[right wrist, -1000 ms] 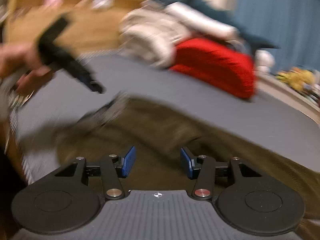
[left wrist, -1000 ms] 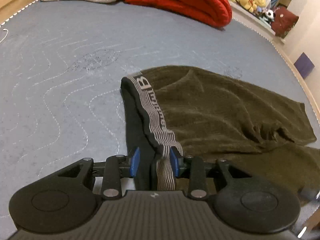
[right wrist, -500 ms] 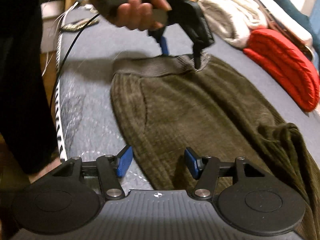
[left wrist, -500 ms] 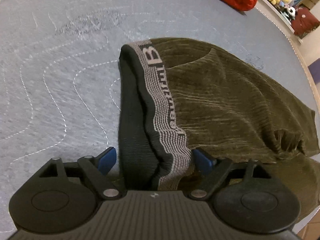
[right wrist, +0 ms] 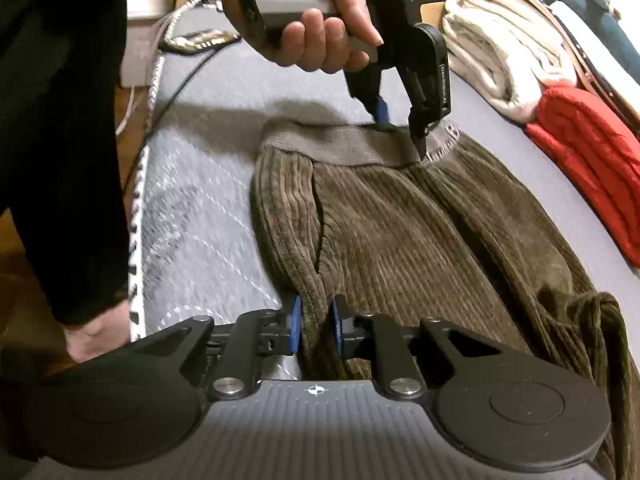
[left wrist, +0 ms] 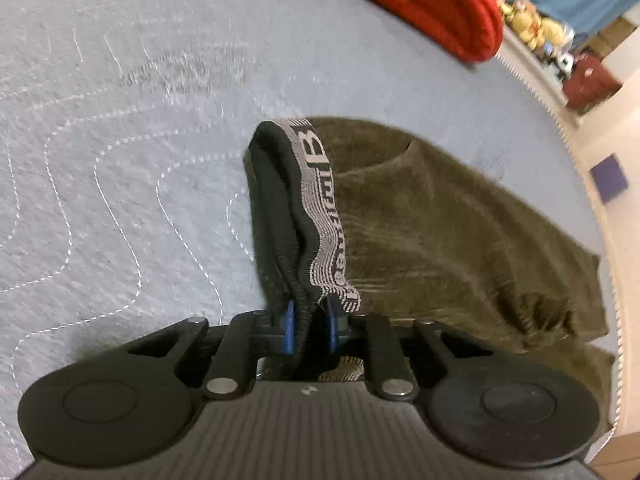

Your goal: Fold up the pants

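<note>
The left gripper (left wrist: 307,322) is clamped on the waistband (left wrist: 320,208) of the pants (right wrist: 400,240), which runs straight away from its fingers across the grey quilted bed (left wrist: 100,140). The right gripper (right wrist: 316,326) is pinched on a side fold of the hip, lower down the garment's long axis — the waistband lies ahead of it, the legs trailing off to its right. The pants are olive corduroy, lying mostly flat, with one leg bunched near the bed's edge.
</note>
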A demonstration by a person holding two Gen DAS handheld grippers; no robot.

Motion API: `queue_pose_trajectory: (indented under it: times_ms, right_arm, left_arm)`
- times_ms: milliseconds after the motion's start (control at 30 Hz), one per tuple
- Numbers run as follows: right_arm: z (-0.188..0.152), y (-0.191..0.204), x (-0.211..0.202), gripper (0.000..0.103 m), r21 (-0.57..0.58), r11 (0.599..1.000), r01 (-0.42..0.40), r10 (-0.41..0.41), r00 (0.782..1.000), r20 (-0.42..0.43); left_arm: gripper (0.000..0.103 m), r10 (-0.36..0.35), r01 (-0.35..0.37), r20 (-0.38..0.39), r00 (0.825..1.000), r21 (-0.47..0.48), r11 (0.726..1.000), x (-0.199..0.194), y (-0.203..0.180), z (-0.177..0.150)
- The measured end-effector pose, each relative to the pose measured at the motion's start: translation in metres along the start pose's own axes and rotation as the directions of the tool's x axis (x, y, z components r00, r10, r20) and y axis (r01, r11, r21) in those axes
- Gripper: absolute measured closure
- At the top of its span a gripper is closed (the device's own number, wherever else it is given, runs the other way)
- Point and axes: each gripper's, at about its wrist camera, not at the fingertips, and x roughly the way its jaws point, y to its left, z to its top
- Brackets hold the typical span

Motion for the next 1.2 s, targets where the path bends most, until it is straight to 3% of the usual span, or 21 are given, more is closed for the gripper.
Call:
queue_pose_trajectory:
  times_ms: [167,400,567,667,700,733,800,867,967,1067,1133,1200]
  right_arm:
    - [0.009,0.008,-0.001,0.089,-0.045,0.999,-0.024,0.024,1.000,0.004]
    - [0.025,0.018,-0.005,0.089,-0.045,0.995,-0.090,0.092,0.994,0.055]
    - [0.038,0.024,0.003,0.089,-0.044,0.993,-0.106,0.109,0.992,0.061]
    - [0.035,0.025,0.014,0.086,-0.028,0.993,-0.112,0.112,0.994,0.004]
    - [0.035,0.025,0.012,0.085,-0.024,0.994,-0.102,0.103,0.995,0.015]
    - [0.035,0.023,0.008,0.084,-0.012,0.995,-0.100,0.101,0.995,0.027]
    - [0.036,0.013,-0.004,0.075,0.040,0.993,-0.110,0.107,0.992,0.059]
    - [0.034,0.002,-0.017,0.063,0.097,0.991,-0.096,0.086,0.992,0.096]
    - [0.026,-0.018,-0.029,0.058,0.195,0.978,-0.073,0.052,0.993,0.109]
    - [0.011,-0.034,-0.033,0.057,0.275,0.961,-0.028,0.010,0.998,0.067]
    - [-0.001,-0.039,-0.029,0.056,0.303,0.953,0.016,-0.018,1.000,0.005]
    - [-0.017,-0.043,-0.021,0.054,0.310,0.947,0.082,-0.050,0.993,-0.110]
  left_arm:
    - [0.089,0.010,-0.012,0.049,0.999,0.053,0.999,-0.018,-0.005,-0.009]
    - [0.091,0.032,-0.035,0.125,0.992,0.025,0.999,-0.052,0.010,-0.007]
    - [0.089,0.074,-0.078,0.077,0.994,0.048,0.996,-0.048,0.014,-0.017]
    - [0.083,0.207,-0.220,0.123,0.971,0.110,0.969,-0.050,0.003,-0.017]
    - [0.073,0.224,-0.245,0.159,0.961,0.127,0.961,-0.055,-0.002,-0.016]
    - [0.065,0.228,-0.259,0.201,0.953,0.142,0.956,-0.061,-0.006,-0.016]
    - [0.065,0.211,-0.266,0.275,0.938,0.184,0.946,-0.073,-0.018,-0.017]
    - [0.065,0.154,-0.231,0.297,0.942,0.244,0.942,-0.077,-0.034,-0.021]
    - [0.065,0.062,-0.153,0.261,0.963,0.346,0.926,-0.069,-0.058,-0.032]
    - [0.065,0.024,-0.107,0.189,0.982,0.440,0.892,-0.051,-0.077,-0.044]
    - [0.065,0.048,-0.102,0.126,0.991,0.473,0.875,-0.029,-0.083,-0.049]
    - [0.061,0.164,-0.168,0.050,0.985,0.474,0.865,-0.002,-0.078,-0.049]
